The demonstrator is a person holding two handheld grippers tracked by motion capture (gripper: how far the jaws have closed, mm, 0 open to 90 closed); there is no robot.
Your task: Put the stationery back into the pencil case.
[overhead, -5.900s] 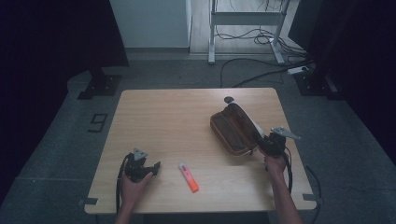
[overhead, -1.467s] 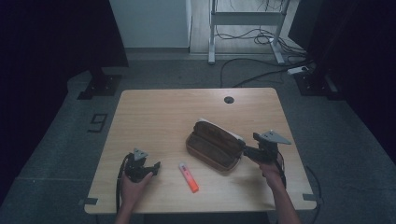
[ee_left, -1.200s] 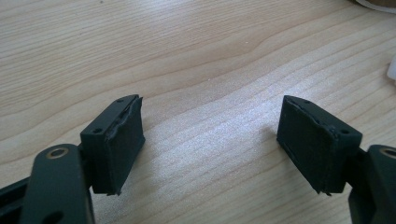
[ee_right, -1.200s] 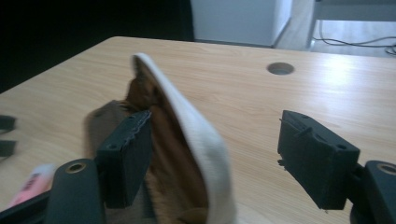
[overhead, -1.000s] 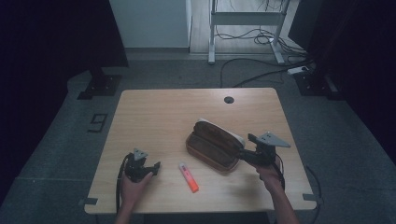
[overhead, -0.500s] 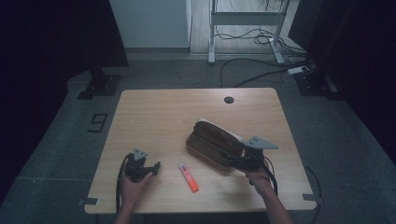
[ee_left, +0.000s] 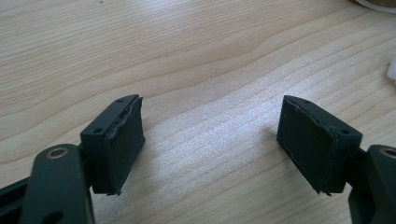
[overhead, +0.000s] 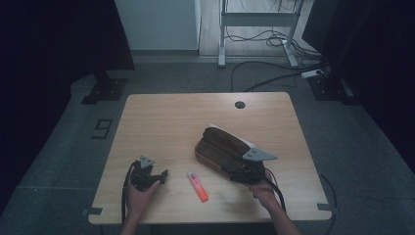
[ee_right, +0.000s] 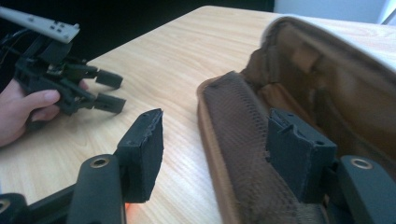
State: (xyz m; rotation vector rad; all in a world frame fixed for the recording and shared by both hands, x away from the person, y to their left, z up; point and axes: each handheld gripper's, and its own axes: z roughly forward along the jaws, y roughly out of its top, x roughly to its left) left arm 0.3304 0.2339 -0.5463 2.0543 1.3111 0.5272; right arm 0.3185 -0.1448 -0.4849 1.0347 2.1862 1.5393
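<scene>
A brown zip case point(overhead: 222, 147) lies open in the middle right of the wooden table point(overhead: 161, 117), its lid propped up. My right gripper point(overhead: 239, 172) is at the case's near end. In the right gripper view its jaws point(ee_right: 217, 123) straddle the case's near wall point(ee_right: 219, 154), one outside over the table and one inside above the mesh lining. They have just been closing and the pads stand off the wall. An orange marker point(overhead: 197, 186) lies between the hands. My left gripper point(overhead: 157, 177) rests open on the table, with bare wood between its pads point(ee_left: 123, 140).
A round cable hole point(overhead: 239, 104) sits near the table's far edge. In the right gripper view a hand holds the left gripper point(ee_right: 100, 91) across the table. Cables and a desk frame point(overhead: 254, 29) are on the floor beyond.
The case was dragged from the right side toward the middle. Over the last second my right gripper has moved left and down onto the case's near end. The left gripper has stayed put.
</scene>
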